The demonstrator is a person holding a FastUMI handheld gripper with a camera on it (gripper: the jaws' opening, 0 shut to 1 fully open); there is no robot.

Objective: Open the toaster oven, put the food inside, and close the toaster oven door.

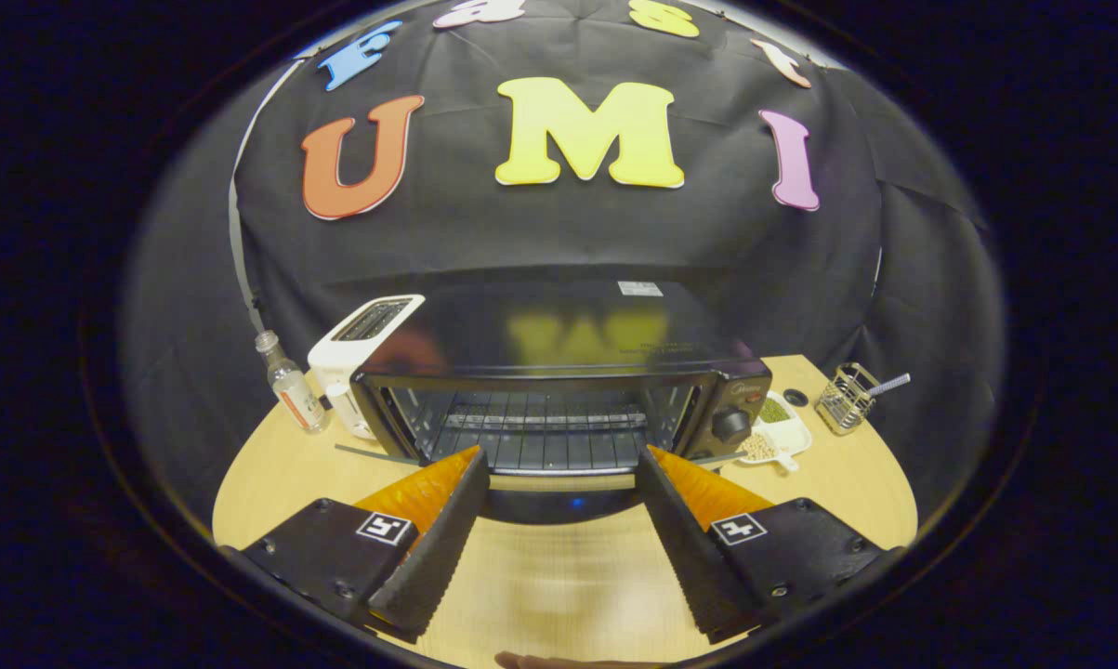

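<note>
**benchtop_bo:** Two fingers spread wide and nothing between them, so the gripper (559, 460) is released and carrying zip. The toaster oven (559, 325) sits dead ahead on the table (828, 483). Its door (559, 506) looks dropped flat towards the camera, just beyond the fingertips. The rack (540, 437) inside looks bare. I'd say opening is done and loading isn't.

**crumbtray99:** Agreed. Where's the food though?

**benchtop_bo:** Honestly can't tell for sure. There's a white divided dish (782, 432) with beans or peas tucked just beside the oven's right side, below the knob (731, 425). That's my best guess. On the left are a white toaster (363, 344) and a small bottle (289, 386), and a wire basket (845, 398) sits well off to the right.

**crumbtray99:** So how would you play it?

**benchtop_bo:** Back off from the door without bumping it, since that glass hangs out in the way. Swing right and come at the dish low, with the jaws staying wide. Pinch the rim or the little handle, not the contents. Keep it level, because loose beans will roll. Then bring it in over the door and set it on the rack's middle. Let go fully before pulling out.
</note>
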